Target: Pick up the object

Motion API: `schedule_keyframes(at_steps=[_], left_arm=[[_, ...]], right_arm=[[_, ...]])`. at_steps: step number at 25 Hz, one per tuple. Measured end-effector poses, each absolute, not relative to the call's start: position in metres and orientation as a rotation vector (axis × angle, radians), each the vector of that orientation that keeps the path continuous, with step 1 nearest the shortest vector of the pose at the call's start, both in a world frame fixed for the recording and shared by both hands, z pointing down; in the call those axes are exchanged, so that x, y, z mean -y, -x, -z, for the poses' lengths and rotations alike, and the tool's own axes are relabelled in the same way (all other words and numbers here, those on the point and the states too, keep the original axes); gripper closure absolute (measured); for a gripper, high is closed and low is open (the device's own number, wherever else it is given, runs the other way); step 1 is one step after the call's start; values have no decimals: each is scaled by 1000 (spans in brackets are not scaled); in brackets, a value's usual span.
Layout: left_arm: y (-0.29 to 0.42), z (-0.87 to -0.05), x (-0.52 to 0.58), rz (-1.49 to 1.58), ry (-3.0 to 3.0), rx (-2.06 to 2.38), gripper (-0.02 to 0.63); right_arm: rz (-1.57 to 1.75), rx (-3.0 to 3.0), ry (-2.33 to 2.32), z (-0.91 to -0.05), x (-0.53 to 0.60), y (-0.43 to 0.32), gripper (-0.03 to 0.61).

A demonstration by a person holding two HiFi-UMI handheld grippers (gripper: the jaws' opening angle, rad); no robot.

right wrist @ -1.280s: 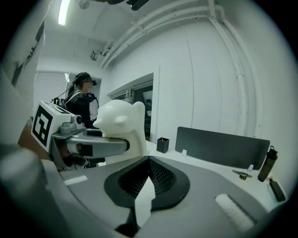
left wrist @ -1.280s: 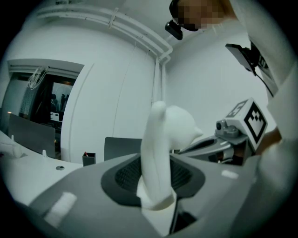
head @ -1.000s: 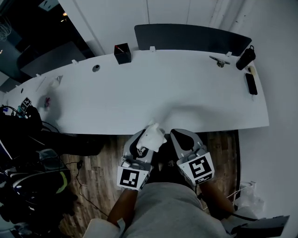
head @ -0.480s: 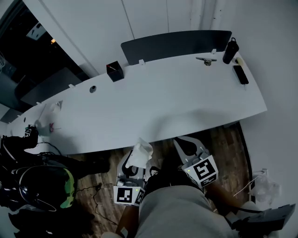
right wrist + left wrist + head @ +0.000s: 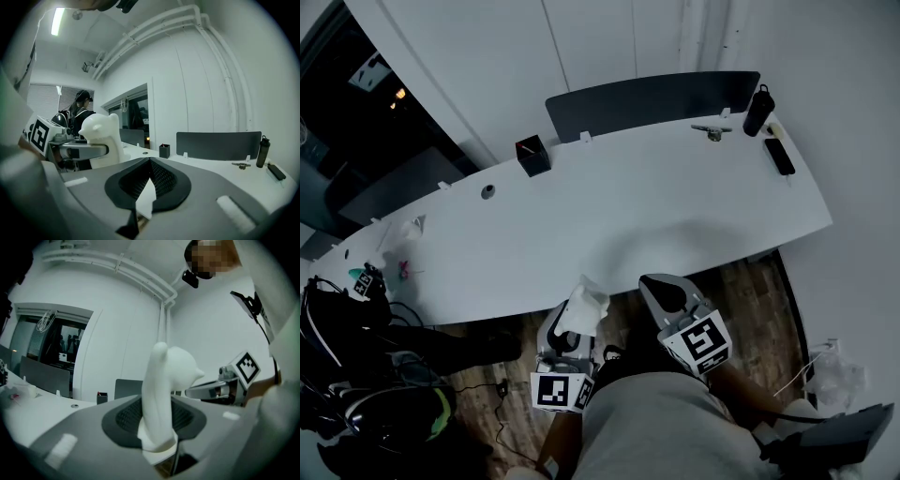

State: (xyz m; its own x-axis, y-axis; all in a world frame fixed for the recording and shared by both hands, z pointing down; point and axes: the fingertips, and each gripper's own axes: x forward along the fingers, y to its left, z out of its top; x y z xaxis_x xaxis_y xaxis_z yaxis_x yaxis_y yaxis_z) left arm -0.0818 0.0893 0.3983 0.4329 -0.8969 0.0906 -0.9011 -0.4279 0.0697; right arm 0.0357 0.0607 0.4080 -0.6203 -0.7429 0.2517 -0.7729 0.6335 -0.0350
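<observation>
On desk [image 5: 656, 206]: black box [image 5: 532, 156] | left tool [image 5: 572, 326] grips figurine [image 5: 587, 302] | right tool [image 5: 666, 292] closed

A black box [image 5: 532, 155] is sitting at the worktop's [image 5: 656, 206] back edge. A dark bottle [image 5: 757, 111] is standing at its back right corner.

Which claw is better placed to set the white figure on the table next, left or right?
Left, probably: the left claw holds the white figure, while the right claw is shut and empty.
</observation>
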Motion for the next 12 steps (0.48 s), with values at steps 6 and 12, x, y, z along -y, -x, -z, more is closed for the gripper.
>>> schedule_keyframes(at_steps=[6,12], left_arm=[[81,-402,-87,-45,-2567,1597,472],[80,-400,-83,-36,-2582,1583,472]], right_arm=[[-226,2637,-1217,-414,-60,-27,577],[-214,2618,-1226,-415,-56,-29,577]])
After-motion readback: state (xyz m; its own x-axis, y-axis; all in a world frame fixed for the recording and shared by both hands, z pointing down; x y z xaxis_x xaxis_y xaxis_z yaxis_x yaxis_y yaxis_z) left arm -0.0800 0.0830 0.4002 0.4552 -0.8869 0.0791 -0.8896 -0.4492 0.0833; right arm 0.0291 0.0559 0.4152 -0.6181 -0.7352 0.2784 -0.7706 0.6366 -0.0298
